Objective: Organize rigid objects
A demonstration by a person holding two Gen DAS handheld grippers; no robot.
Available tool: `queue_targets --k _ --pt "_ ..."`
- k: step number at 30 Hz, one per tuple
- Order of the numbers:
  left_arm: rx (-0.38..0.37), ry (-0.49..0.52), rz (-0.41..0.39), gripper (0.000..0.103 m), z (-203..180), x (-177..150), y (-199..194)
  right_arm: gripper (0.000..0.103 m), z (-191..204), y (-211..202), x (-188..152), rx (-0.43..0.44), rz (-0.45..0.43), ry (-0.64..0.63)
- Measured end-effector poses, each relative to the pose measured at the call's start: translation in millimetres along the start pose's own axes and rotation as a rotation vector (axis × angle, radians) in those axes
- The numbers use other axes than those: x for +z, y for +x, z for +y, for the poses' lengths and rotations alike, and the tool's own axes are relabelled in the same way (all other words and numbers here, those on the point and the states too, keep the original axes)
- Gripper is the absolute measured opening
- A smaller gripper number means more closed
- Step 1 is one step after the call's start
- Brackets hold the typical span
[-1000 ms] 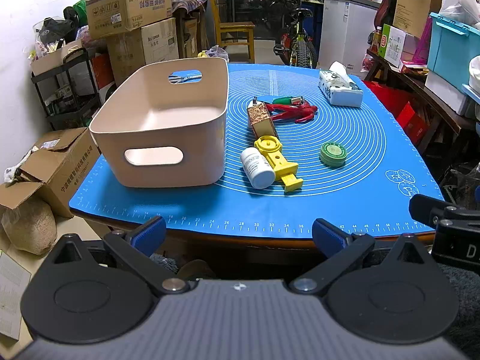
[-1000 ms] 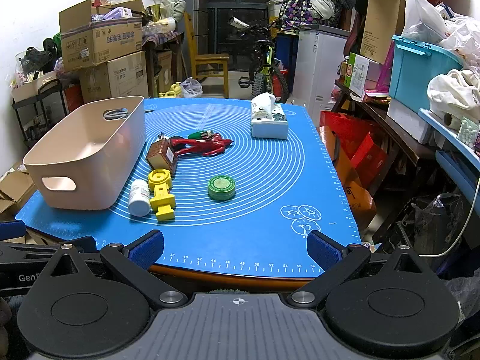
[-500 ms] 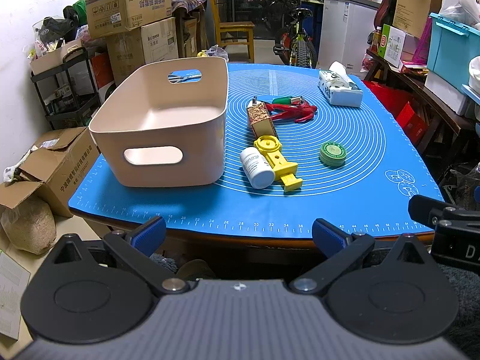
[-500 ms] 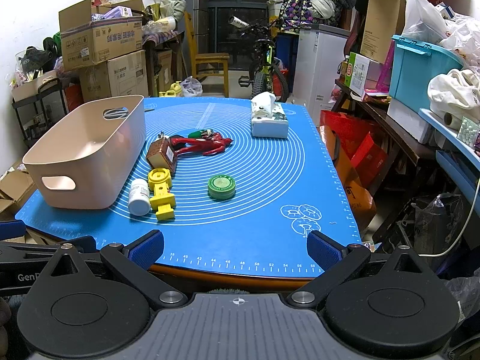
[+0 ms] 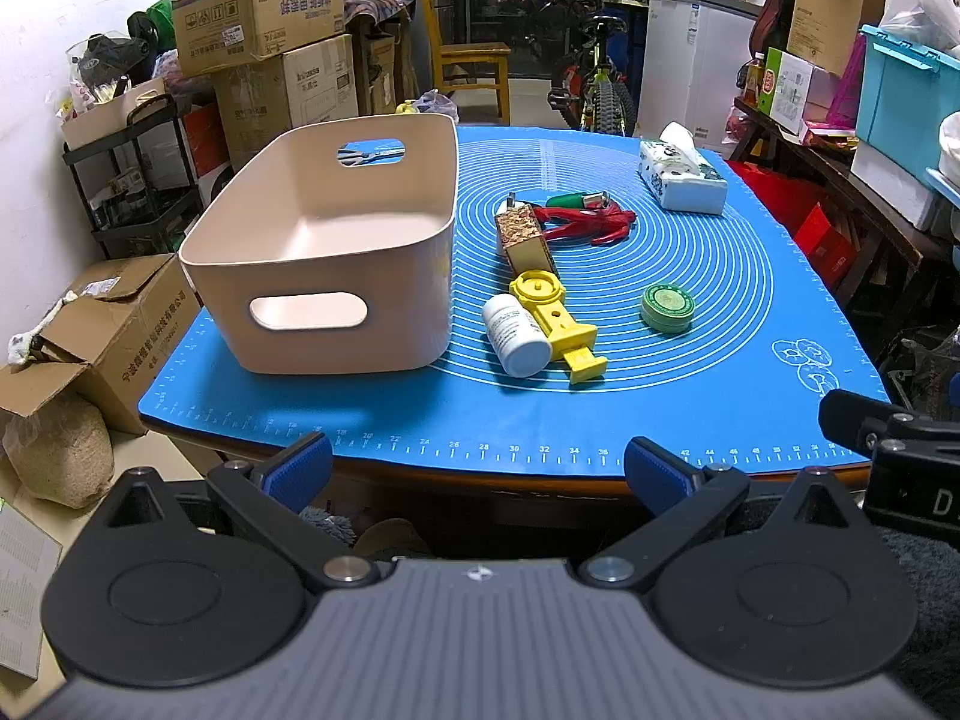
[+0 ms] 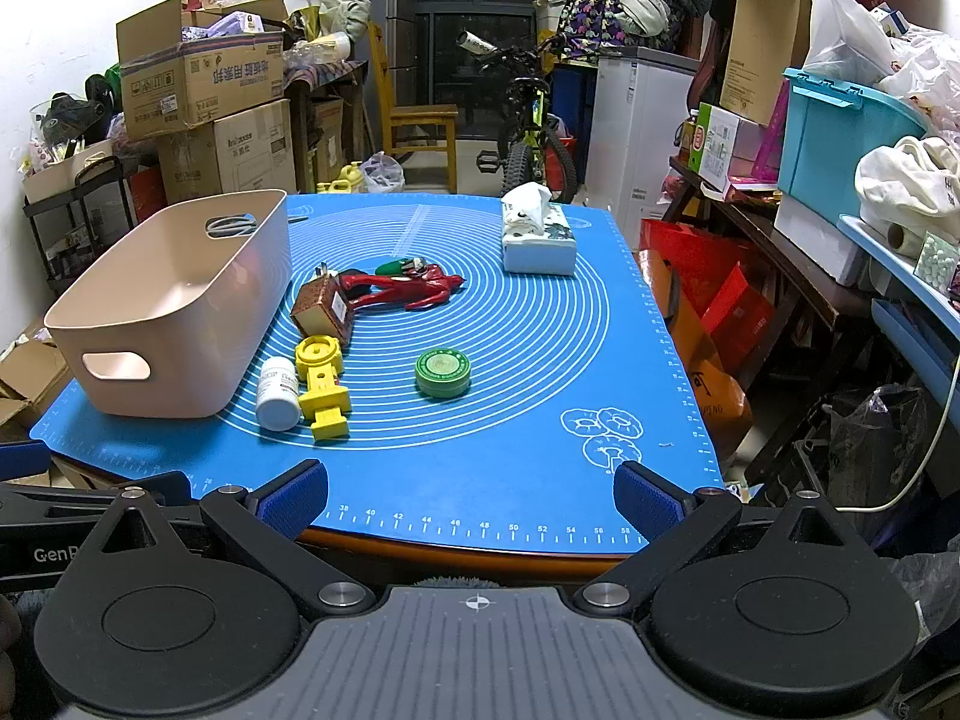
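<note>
A beige bin [image 5: 336, 258] [image 6: 174, 306] stands empty on the left of the blue mat [image 5: 720, 276] [image 6: 528, 324]. Right of it lie a white pill bottle [image 5: 517, 334] [image 6: 278, 393], a yellow plastic toy [image 5: 555, 324] [image 6: 321, 381], a brown charger block [image 5: 525, 237] [image 6: 321, 309], a red figure [image 5: 585, 222] [image 6: 399, 291], a small green item [image 5: 573, 200] [image 6: 399, 266] and a green round tin [image 5: 666, 307] [image 6: 443, 372]. My left gripper [image 5: 477, 468] and right gripper [image 6: 471, 498] hang open at the near table edge, both holding nothing.
A tissue box [image 5: 681, 177] [image 6: 537, 237] sits at the mat's far right. Scissors [image 5: 369, 155] lie behind the bin. Cardboard boxes [image 5: 258, 6], a chair [image 6: 420, 120], a bicycle [image 6: 528, 120] and storage tubs [image 6: 840, 144] crowd the room around the table.
</note>
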State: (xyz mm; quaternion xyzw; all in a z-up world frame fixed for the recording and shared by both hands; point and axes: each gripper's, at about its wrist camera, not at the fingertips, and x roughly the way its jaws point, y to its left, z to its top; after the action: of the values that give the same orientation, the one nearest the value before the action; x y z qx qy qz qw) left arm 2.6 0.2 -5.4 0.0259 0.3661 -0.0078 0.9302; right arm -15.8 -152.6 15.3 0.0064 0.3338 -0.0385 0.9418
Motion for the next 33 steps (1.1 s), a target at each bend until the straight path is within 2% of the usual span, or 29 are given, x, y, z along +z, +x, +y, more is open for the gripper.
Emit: queue_targets --k 9,13,24,27,33 --pt "0.025 0.007 0.006 0.103 4.6 5.7 -1.3 0.101 -0.4 -1.8 -2.9 -0.004 -0.015 0.013" --pt "0.038 -0.004 0.005 0.103 13.6 13.3 -2.5 0.101 -7.4 -10.8 4.3 0.003 -0.056 0.041" --pt "0.098 -0.085 -0.053 0.103 56.7 66.4 -3.1 0.101 7.6 8.3 48.5 0.058 -0.075 0.048" --pt "0.091 -0.116 -0.057 0.103 70.9 81.3 3.7 0.101 9.8 17.8 62.3 0.059 -0.083 0.050" --pt "0.136 -0.165 -0.056 0.103 100.6 108.1 23.6 0.101 13.9 41.4 85.7 0.034 -0.106 0.029"
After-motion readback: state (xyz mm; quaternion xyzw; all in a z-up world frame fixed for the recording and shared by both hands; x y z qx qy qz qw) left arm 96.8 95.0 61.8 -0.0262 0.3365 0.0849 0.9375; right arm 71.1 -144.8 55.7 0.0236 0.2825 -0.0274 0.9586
